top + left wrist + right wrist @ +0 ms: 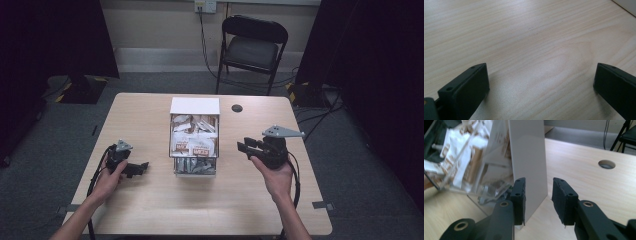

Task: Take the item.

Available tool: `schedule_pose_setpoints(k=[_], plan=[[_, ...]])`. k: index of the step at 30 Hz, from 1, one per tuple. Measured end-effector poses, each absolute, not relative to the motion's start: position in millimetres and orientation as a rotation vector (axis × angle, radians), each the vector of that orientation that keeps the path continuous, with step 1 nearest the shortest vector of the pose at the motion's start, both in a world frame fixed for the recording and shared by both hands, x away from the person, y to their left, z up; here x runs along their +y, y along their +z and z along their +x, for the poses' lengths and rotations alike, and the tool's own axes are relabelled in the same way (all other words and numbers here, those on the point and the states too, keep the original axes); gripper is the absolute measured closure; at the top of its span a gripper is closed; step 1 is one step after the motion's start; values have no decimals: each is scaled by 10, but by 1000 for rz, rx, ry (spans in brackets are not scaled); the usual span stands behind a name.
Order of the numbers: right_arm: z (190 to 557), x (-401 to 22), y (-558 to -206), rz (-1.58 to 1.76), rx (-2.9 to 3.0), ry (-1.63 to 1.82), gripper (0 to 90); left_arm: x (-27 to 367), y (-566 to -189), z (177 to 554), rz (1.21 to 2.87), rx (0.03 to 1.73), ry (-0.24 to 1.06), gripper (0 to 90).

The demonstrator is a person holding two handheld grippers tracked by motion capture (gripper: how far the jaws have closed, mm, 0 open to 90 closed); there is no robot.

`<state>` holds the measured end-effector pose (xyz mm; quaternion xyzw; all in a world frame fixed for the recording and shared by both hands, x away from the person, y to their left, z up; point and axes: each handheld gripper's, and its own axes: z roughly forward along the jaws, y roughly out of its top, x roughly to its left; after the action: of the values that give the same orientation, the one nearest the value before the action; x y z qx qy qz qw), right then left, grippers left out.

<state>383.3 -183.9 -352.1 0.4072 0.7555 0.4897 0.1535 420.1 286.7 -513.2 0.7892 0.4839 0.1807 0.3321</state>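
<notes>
A clear display box with a white back panel (pixel 195 106) stands at the table's middle, holding several white and brown packets (pixel 194 142). My left gripper (pixel 141 168) rests low at the box's left; its jaws stand wide apart over bare wood (pixel 541 72), so it is open and empty. My right gripper (pixel 244 147) hovers to the right of the box with a grey plate on top. Its jaws (pixel 539 183) point at the box's white side wall (pixel 529 157) with a small gap and nothing between them. The packets (pixel 456 157) show through the clear wall.
A round cable hole (pixel 237 108) (pixel 607 164) lies in the tabletop (pixel 150 210) behind the right gripper. A black folding chair (pixel 252 47) stands beyond the far edge. Dark curtains hang on both sides, and cables run across the floor at right.
</notes>
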Motion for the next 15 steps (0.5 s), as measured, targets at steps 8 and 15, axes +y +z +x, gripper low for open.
schedule_pose_setpoints(k=[8, 15], plan=[[3806, -1842, -3229, 1112, 2119, 1530, 608, 2865, -5134, 4200, 2057, 1267, 472, 0], [3813, -1775, -3051, 1063, 2121, 1591, 587, 2867, -5132, 4201, 2061, 1265, 472, 0]])
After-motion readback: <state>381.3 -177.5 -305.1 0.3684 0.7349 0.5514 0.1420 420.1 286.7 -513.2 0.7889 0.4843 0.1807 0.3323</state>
